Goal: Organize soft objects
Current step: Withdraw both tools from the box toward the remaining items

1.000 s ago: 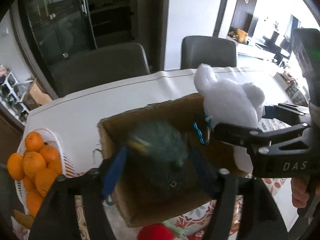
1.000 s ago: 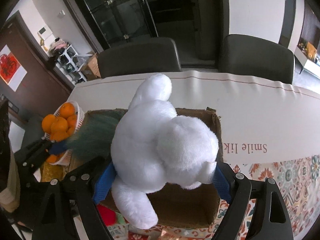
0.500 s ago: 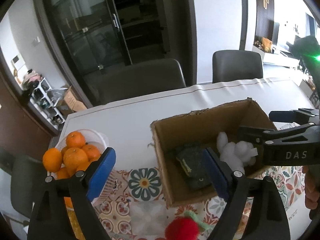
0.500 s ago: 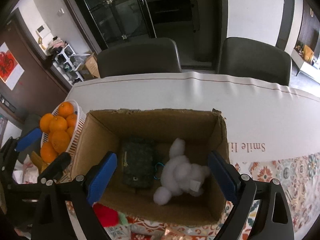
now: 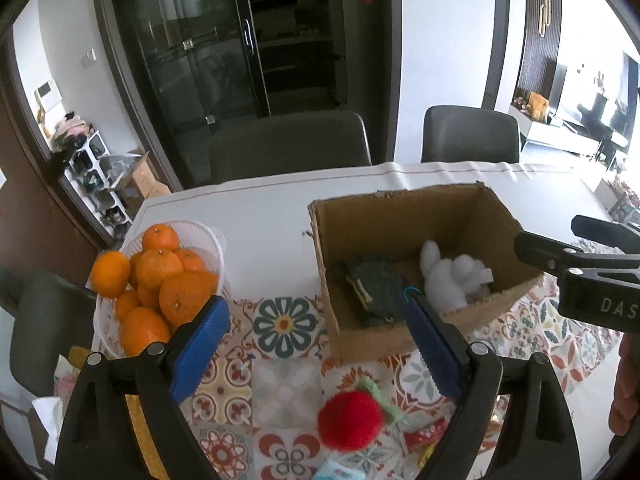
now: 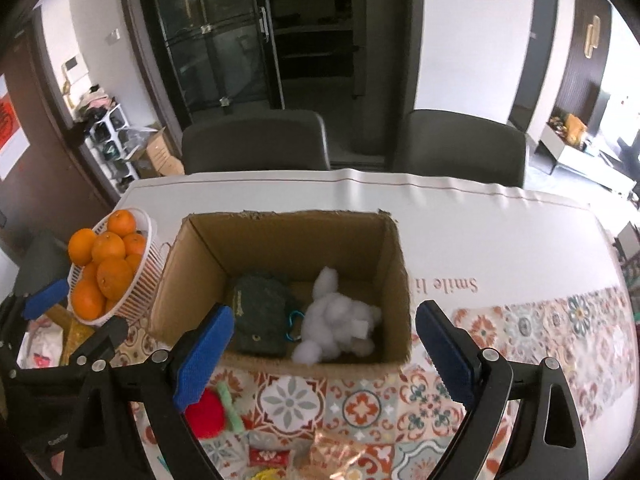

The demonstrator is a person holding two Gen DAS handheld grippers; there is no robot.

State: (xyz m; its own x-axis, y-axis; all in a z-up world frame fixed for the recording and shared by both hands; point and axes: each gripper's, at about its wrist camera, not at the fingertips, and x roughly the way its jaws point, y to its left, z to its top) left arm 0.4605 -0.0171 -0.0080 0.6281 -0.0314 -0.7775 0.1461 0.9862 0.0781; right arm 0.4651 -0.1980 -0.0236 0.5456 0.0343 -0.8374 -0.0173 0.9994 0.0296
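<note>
Two grippers over the table, both empty. The left gripper (image 5: 316, 344) has its blue-padded jaws spread and still opening, nothing between them but patterned cloth. The right gripper (image 6: 324, 344) stands wide apart too, hanging above the near wall of the open brown cardboard box (image 6: 280, 236), gripping nothing.

Inside that box, two soft toys lie side by side on the floor: one dark green plush toy (image 6: 260, 316) on the left half, one white fluffy plush animal (image 6: 336, 320) on the right half, touching or very nearly so, with a small blue clip (image 6: 294, 326) between them.

One soft toy sits outside: a red plush strawberry with a green stalk (image 5: 352, 420), on the tiled-pattern tablecloth (image 5: 284, 392) toward the near edge, just in front of the box's left corner.

At the table's left edge, one white plastic basket (image 5: 208, 236) heaped with oranges (image 5: 160, 268), about nine showing, though some are hidden. Two dark grey chairs (image 6: 256, 144) stand at the far edge. Small wrappers (image 6: 268, 456) lie along the near edge, too blurred to count.
</note>
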